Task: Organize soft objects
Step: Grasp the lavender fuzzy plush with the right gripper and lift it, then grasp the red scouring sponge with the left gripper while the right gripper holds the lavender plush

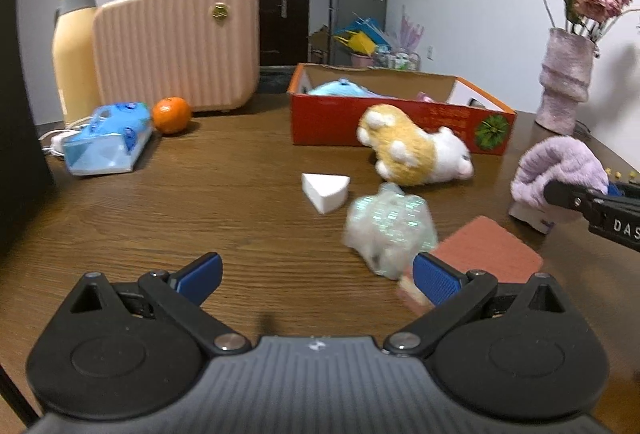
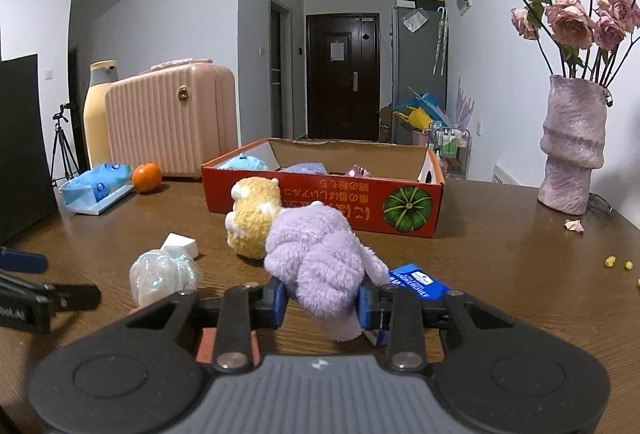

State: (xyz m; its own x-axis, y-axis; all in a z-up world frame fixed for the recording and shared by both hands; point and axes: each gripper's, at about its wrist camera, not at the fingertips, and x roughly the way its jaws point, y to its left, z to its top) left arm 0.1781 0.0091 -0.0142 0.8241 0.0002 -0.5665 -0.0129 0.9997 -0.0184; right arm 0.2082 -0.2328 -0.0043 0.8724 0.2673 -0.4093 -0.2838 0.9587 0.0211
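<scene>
Wooden table [image 2: 500, 254], purple plush [image 2: 316, 266] clamped (firmly) in right gripper [image 2: 320, 304]

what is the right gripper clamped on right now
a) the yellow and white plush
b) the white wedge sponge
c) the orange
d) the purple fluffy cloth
d: in the right wrist view the right gripper has its blue pads pressed into both sides of the purple fluffy cloth, while the orange, white wedge sponge and yellow and white plush lie apart on the table.
</scene>
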